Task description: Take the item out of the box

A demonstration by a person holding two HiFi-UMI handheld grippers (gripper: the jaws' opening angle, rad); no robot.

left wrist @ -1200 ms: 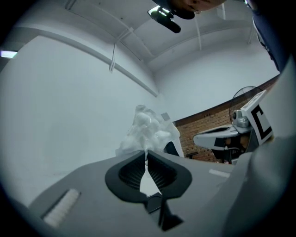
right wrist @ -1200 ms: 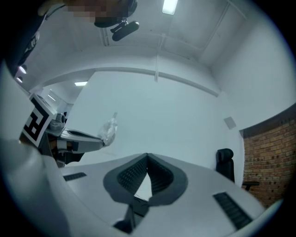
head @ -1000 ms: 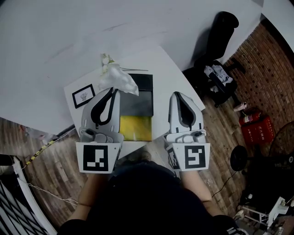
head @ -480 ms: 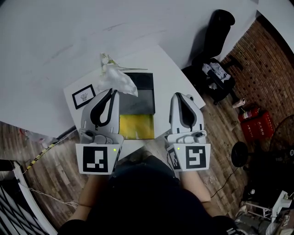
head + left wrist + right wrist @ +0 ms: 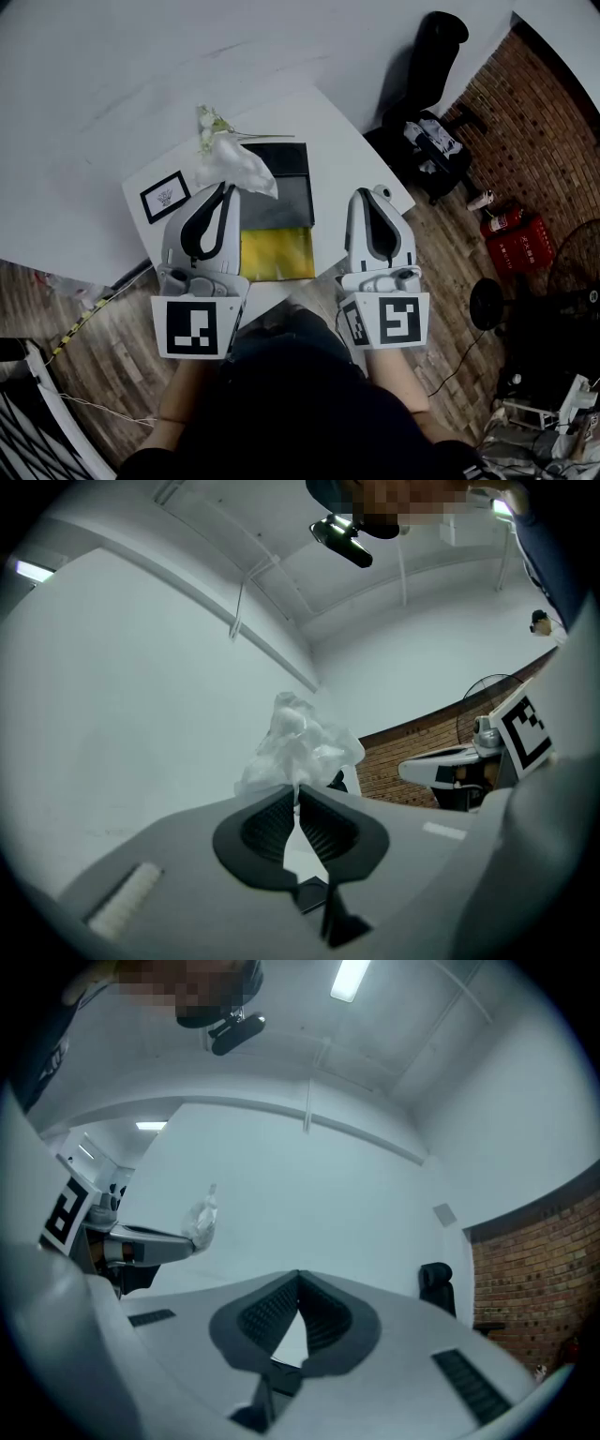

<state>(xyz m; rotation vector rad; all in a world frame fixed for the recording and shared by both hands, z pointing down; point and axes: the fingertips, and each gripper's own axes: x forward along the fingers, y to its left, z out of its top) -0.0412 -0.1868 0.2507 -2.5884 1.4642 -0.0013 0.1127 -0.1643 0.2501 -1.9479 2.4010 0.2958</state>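
Observation:
An open black box point(image 5: 281, 178) with a yellow panel point(image 5: 275, 251) at its near end lies on the small white table point(image 5: 347, 155). My left gripper point(image 5: 228, 186) is shut on a crumpled white wrapping point(image 5: 234, 164) and holds it up over the box's left edge. A small white flower point(image 5: 208, 122) shows just beyond the wrapping. In the left gripper view the wrapping point(image 5: 300, 747) bulges out above the closed jaws point(image 5: 296, 789). My right gripper point(image 5: 380, 193) hovers to the right of the box. Its jaws point(image 5: 298, 1281) are shut with nothing between them.
A black-framed card point(image 5: 164, 196) lies on the table's left corner. A black office chair point(image 5: 427, 84) stands past the table on the right, with red items point(image 5: 511, 234) on the wooden floor near the brick wall. A white wall lies behind the table.
The head view has drifted a little, so the table sits slightly further left and up. Both grippers keep their pose, and the left one still holds the wrapping.

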